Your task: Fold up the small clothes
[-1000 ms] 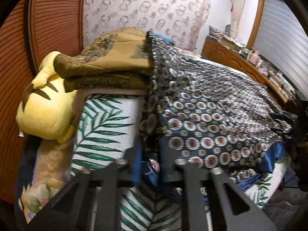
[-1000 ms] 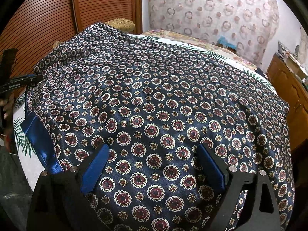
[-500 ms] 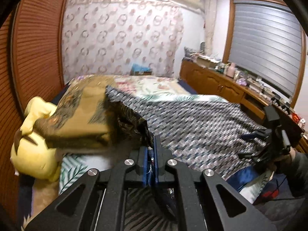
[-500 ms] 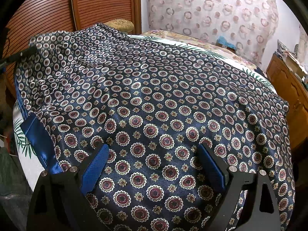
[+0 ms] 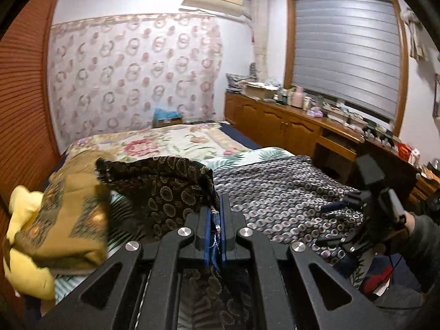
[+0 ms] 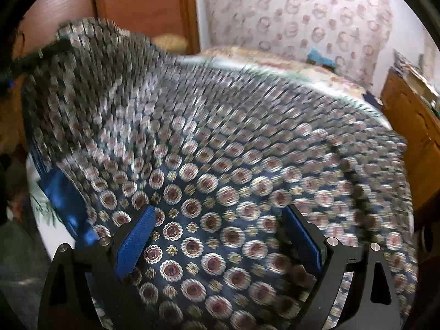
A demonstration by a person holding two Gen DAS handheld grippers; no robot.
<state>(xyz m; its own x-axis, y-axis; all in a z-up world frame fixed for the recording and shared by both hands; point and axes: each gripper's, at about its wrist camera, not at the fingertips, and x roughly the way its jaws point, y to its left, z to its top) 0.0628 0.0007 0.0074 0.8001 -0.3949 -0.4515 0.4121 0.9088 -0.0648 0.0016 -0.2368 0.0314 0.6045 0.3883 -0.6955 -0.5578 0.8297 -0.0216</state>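
A dark blue garment with a round medallion print (image 5: 277,192) lies spread over the bed. My left gripper (image 5: 215,214) is shut on one corner of it and holds that corner lifted, so the cloth's dark underside (image 5: 165,189) folds up in front of the camera. In the right wrist view the same garment (image 6: 233,151) fills the frame, blurred, with its left corner raised. My right gripper (image 6: 220,220) is open, its blue pads (image 6: 136,236) wide apart just above the cloth. The right gripper also shows in the left wrist view (image 5: 368,209).
A folded mustard blanket (image 5: 68,214) and a yellow plush toy (image 5: 24,250) sit at the bed's left. A floral bedspread (image 5: 165,143) covers the far bed. A wooden cabinet (image 5: 288,126) with clutter runs along the right. A slatted wooden door (image 5: 24,110) is on the left.
My left gripper closed on the garment's corner and has lifted it higher, pulling that side up and over. The right gripper has stayed open over the cloth; its view is now blurred.
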